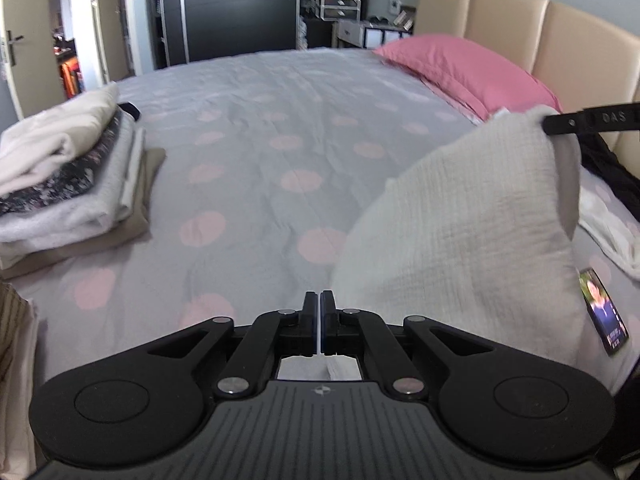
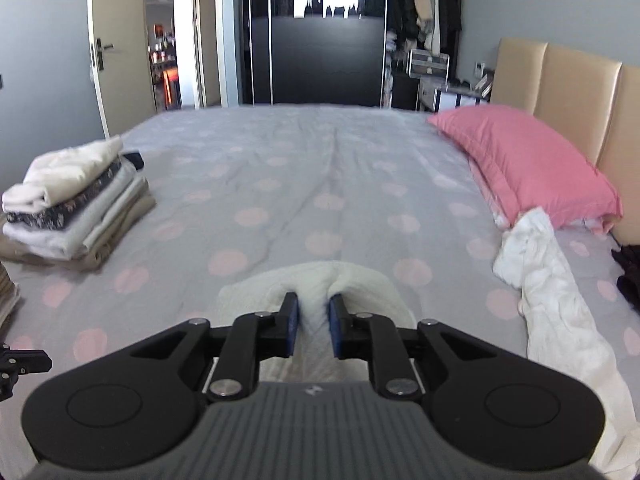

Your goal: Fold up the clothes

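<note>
Left to right: stack of folded clothes sits on the left side of the bed, cream piece on top, dark patterned one under it, grey and tan layers below. Bed cover is grey with pink dots.

Left claw: jaws fully together, a thin edge of white fabric pinched between them. The white crinkled cloth hangs raised off the bed to the right of it, and its far top corner is in the right claw, seen at the right edge of the left view.

Right wrist view: right claw's jaws stand narrow, clamped on a bunched fold of the same white cloth.

Further right: a crumpled white garment lies loose on the bed just in front of the pink pillow, touching it. Dark clothing at the far right edge by the beige headboard.
</note>
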The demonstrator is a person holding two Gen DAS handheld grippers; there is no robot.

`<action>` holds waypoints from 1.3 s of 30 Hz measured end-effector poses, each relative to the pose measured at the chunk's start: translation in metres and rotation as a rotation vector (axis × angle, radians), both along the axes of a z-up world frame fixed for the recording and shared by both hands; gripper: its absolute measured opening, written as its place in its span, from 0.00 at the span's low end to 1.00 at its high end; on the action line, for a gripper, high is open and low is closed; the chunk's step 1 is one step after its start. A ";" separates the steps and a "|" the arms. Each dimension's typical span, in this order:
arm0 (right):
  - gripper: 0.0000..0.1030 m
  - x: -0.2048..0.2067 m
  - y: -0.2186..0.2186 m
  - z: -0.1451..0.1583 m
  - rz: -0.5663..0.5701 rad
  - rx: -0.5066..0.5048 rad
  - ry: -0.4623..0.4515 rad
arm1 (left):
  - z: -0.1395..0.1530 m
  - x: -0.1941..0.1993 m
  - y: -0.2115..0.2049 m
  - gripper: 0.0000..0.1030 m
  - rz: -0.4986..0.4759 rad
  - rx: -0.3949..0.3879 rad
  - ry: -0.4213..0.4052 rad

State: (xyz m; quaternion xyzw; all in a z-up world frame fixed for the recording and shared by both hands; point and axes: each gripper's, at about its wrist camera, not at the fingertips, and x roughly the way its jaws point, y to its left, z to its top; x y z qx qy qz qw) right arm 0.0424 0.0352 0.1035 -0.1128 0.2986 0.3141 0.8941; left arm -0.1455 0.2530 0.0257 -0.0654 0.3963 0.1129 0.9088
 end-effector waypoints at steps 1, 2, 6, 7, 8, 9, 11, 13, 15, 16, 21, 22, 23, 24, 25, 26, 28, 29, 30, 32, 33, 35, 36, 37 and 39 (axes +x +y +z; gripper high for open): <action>0.28 -0.001 -0.002 -0.005 -0.002 -0.013 0.000 | -0.003 0.000 -0.002 0.00 -0.012 -0.004 0.009; 0.31 -0.001 -0.004 -0.009 -0.004 -0.027 0.001 | -0.006 0.001 -0.005 0.00 -0.028 -0.006 0.020; 0.38 -0.009 -0.011 -0.029 0.023 -0.070 0.019 | -0.020 0.003 -0.017 0.11 -0.092 0.004 0.067; 0.40 -0.011 -0.012 -0.035 0.036 -0.080 0.027 | -0.023 0.003 -0.020 0.17 -0.104 0.006 0.079; 0.42 -0.013 -0.014 -0.041 0.042 -0.091 0.037 | -0.028 0.003 -0.023 0.19 -0.113 0.002 0.092; 0.49 -0.013 -0.016 -0.046 0.042 -0.102 0.052 | -0.031 0.004 -0.025 0.23 -0.121 -0.005 0.105; 0.60 -0.009 -0.022 -0.058 0.028 -0.115 0.096 | -0.037 0.005 -0.028 0.27 -0.133 -0.014 0.124; 0.66 -0.001 -0.029 -0.071 0.004 -0.122 0.157 | -0.041 0.006 -0.032 0.36 -0.139 -0.014 0.133; 0.66 0.007 -0.035 -0.084 -0.017 -0.118 0.216 | -0.043 0.007 -0.035 0.41 -0.144 -0.012 0.140; 0.67 0.011 -0.038 -0.090 -0.030 -0.116 0.242 | -0.043 0.009 -0.036 0.41 -0.144 -0.010 0.144; 0.76 0.029 -0.043 -0.103 -0.093 -0.087 0.297 | -0.047 0.024 -0.034 0.41 -0.133 -0.020 0.171; 0.76 0.034 -0.044 -0.105 -0.106 -0.080 0.306 | -0.048 0.027 -0.034 0.41 -0.132 -0.022 0.173; 0.76 0.040 -0.044 -0.108 -0.118 -0.068 0.320 | -0.049 0.029 -0.034 0.41 -0.131 -0.025 0.176; 0.75 0.045 -0.044 -0.111 -0.123 -0.049 0.335 | -0.050 0.032 -0.033 0.41 -0.131 -0.027 0.178; 0.73 0.050 -0.044 -0.113 -0.126 -0.032 0.349 | -0.051 0.034 -0.033 0.41 -0.131 -0.030 0.180; 0.72 0.053 -0.043 -0.115 -0.118 -0.021 0.361 | -0.052 0.035 -0.033 0.41 -0.132 -0.033 0.181; 0.37 0.058 -0.039 -0.120 -0.103 0.000 0.384 | -0.053 0.037 -0.033 0.41 -0.132 -0.036 0.181; 0.29 0.060 -0.037 -0.122 -0.094 0.008 0.394 | -0.053 0.038 -0.033 0.41 -0.130 -0.036 0.181; 0.19 0.057 -0.033 -0.122 -0.080 0.002 0.393 | -0.053 0.039 -0.033 0.41 -0.129 -0.037 0.181; 0.17 0.047 -0.026 -0.120 -0.045 -0.013 0.377 | -0.052 0.039 -0.032 0.41 -0.123 -0.041 0.178; 0.16 0.038 -0.022 -0.117 -0.015 -0.016 0.367 | -0.052 0.039 -0.032 0.41 -0.121 -0.043 0.177; 0.15 0.020 -0.013 -0.113 0.056 -0.018 0.363 | -0.051 0.041 -0.032 0.41 -0.114 -0.047 0.174; 0.15 0.009 -0.009 -0.111 0.099 -0.016 0.370 | -0.050 0.041 -0.032 0.41 -0.110 -0.048 0.173; 0.15 -0.002 -0.005 -0.111 0.137 -0.012 0.382 | -0.050 0.041 -0.032 0.41 -0.107 -0.048 0.172; 0.15 -0.027 0.004 -0.110 0.222 -0.012 0.410 | -0.048 0.041 -0.031 0.41 -0.100 -0.056 0.171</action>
